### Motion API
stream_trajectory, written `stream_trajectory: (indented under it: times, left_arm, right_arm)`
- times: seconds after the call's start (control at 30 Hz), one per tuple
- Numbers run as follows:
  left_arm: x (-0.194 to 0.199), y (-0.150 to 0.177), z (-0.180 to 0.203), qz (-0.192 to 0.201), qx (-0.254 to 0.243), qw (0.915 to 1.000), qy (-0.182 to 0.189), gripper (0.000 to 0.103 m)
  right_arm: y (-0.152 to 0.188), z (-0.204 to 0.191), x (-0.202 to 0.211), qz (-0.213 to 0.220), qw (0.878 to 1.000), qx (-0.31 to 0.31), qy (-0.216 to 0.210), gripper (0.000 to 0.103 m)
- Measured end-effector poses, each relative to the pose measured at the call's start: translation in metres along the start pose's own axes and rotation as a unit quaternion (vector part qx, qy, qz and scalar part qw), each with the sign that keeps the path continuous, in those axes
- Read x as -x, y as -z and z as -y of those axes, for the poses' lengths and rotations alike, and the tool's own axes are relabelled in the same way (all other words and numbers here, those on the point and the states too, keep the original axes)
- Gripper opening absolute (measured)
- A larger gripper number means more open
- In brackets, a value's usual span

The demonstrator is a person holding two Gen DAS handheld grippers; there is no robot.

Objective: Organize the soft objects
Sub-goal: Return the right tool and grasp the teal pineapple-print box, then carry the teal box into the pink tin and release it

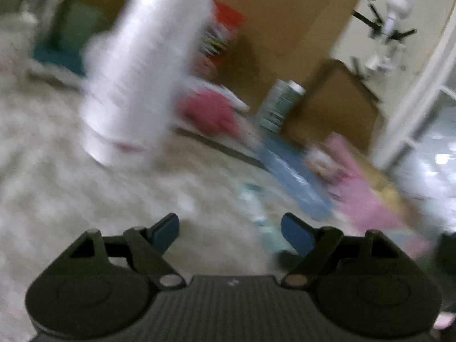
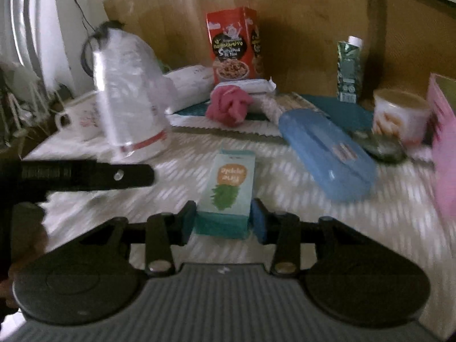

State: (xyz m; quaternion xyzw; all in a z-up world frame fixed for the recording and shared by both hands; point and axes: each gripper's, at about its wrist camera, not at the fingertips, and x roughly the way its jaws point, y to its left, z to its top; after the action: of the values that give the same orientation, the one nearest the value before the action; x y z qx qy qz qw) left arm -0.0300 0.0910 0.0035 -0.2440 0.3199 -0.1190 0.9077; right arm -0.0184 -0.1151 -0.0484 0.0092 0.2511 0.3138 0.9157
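My right gripper point(image 2: 223, 219) is shut on a small teal and white pineapple carton point(image 2: 229, 192), its blue pads on both sides of the carton's near end, over the white patterned tablecloth point(image 2: 313, 228). A crumpled pink cloth point(image 2: 228, 107) lies at the back middle; it also shows, blurred, in the left wrist view point(image 1: 212, 112). A white soft packet point(image 2: 248, 87) lies behind it. My left gripper point(image 1: 229, 232) is open and empty above the cloth; the carton point(image 1: 260, 213) lies blurred just ahead of it.
A bagged stack of plastic cups point(image 2: 129, 97) stands left, also in the left wrist view point(image 1: 139, 68). A blue plastic case point(image 2: 327, 154), red cereal box point(image 2: 235, 45), green drink carton point(image 2: 349, 69), cookie tub point(image 2: 399, 116), white mug point(image 2: 82, 119) and pink box point(image 2: 444, 148) surround the middle.
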Motion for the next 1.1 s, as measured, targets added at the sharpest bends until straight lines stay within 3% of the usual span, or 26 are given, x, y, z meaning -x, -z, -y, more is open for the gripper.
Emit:
stream_trajectory:
  times: [0.07, 0.13, 0.2, 0.3, 0.47, 0.7, 0.9, 1.1]
  left_arm:
    - [-0.008, 0.004, 0.016, -0.028, -0.005, 0.9995, 0.011, 0.080]
    - [-0.015, 0.007, 0.034, -0.042, -0.027, 0.9987, 0.003, 0.069]
    - [-0.024, 0.008, 0.046, -0.058, -0.029, 0.9979, 0.004, 0.042]
    - [-0.032, 0.006, 0.061, -0.066, -0.030, 0.9973, 0.003, 0.037]
    - [-0.043, -0.011, 0.116, -0.050, -0.079, 0.9952, 0.031, 0.036]
    - [-0.092, -0.030, 0.212, -0.045, -0.165, 0.9816, 0.085, 0.036]
    - [-0.146, -0.034, 0.263, -0.051, -0.194, 0.9749, 0.098, 0.037]
    - [-0.187, -0.030, 0.275, -0.068, -0.212, 0.9717, 0.079, 0.035]
  right_arm:
    - [0.013, 0.003, 0.016, 0.005, 1.000, -0.017, -0.026, 0.045]
    - [0.022, 0.007, 0.027, 0.013, 0.998, -0.034, -0.048, 0.044]
    - [0.026, 0.012, 0.035, 0.023, 0.996, -0.056, -0.072, 0.044]
    - [0.028, 0.017, 0.044, 0.037, 0.995, -0.057, -0.069, 0.044]
    - [0.024, 0.036, 0.068, 0.089, 0.994, -0.052, -0.038, 0.044]
    - [0.008, 0.080, 0.106, 0.190, 0.978, -0.049, 0.068, 0.044]
    - [-0.007, 0.138, 0.114, 0.207, 0.967, -0.085, 0.120, 0.044]
    - [-0.012, 0.177, 0.095, 0.193, 0.963, -0.098, 0.159, 0.044]
